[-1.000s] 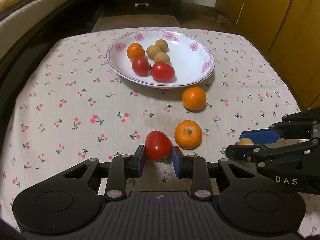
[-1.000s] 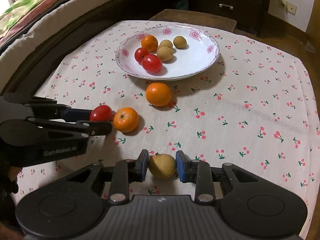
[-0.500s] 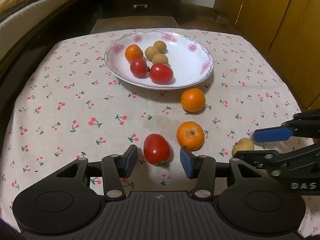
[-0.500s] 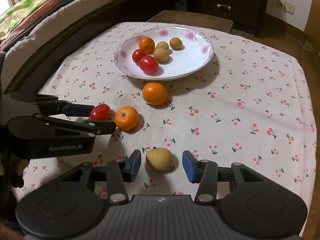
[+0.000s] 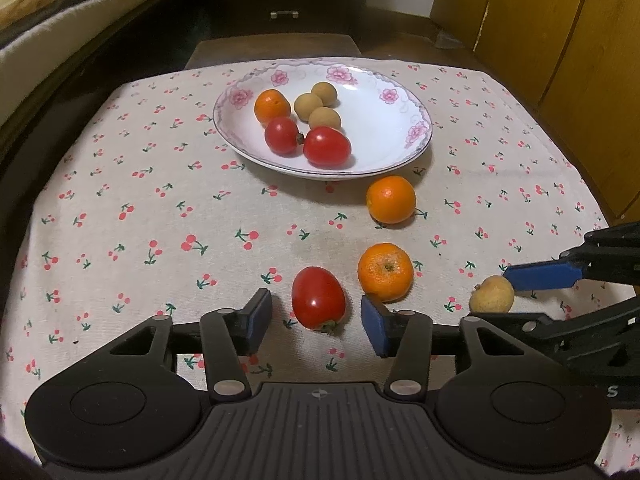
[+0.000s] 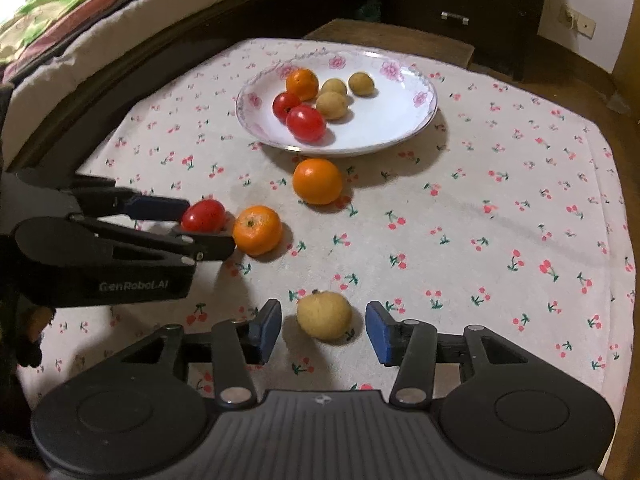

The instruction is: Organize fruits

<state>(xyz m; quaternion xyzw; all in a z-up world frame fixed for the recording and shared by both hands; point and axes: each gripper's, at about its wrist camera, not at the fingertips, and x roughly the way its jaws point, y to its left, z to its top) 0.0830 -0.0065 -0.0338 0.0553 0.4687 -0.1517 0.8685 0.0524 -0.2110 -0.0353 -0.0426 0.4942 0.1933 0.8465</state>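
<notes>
A red tomato (image 5: 318,298) lies on the cherry-print cloth between the open fingers of my left gripper (image 5: 316,322), untouched. A tan longan (image 6: 324,317) lies between the open fingers of my right gripper (image 6: 323,330), also free. Two oranges lie on the cloth, one (image 5: 385,272) beside the tomato and one (image 5: 391,199) nearer the plate. The white flowered plate (image 5: 384,148) at the far middle holds an orange, two tomatoes and three longans. The right gripper shows in the left wrist view (image 5: 520,292); the left gripper shows in the right wrist view (image 6: 200,224).
The table's far edge meets a dark stool (image 5: 272,50) and a dresser (image 6: 460,8). A bed (image 6: 80,32) runs along the left side. Yellow wooden cabinet doors (image 5: 560,40) stand at the right.
Both grippers have opened. The left one let go of the tomato and the right one let go of the longan; both fruits now rest on the cloth. Both grippers have drawn back slightly.
</notes>
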